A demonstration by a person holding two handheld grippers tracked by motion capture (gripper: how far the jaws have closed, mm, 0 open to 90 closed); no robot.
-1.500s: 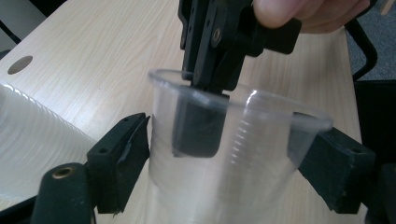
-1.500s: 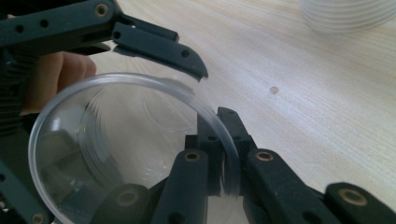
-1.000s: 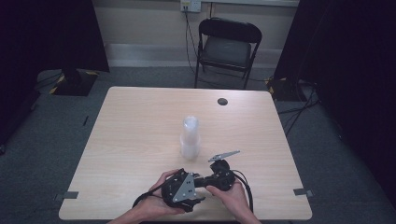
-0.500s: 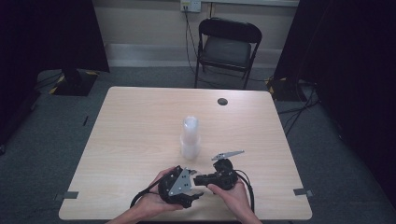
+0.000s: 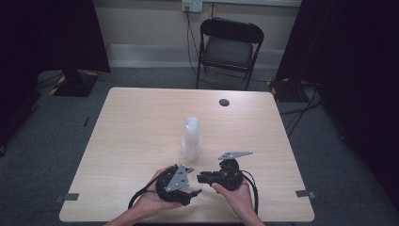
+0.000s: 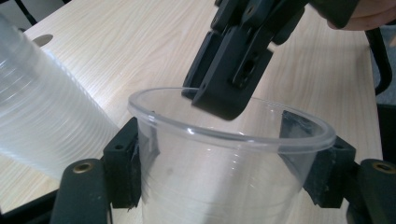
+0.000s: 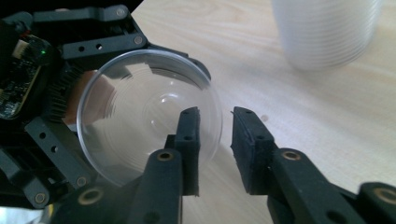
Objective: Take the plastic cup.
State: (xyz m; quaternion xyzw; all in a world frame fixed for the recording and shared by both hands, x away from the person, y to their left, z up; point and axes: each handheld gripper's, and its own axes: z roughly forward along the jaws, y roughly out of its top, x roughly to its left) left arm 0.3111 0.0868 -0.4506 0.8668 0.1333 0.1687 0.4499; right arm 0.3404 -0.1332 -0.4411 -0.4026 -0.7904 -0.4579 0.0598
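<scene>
folding chair (image 5: 229,47) — wall socket (image 5: 192,5), table (image 5: 131,122)

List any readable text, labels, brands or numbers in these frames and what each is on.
None readable.
clear cup held in the left gripper: no print.
stack of cups: plain, no marking.
circuit board on the left gripper body, seen in the right gripper view: any markings too small and blurred to read.
wall outlet: no legible lettering.
table: no label.

No text, label, brand, number or sign can be read anywhere here.
</scene>
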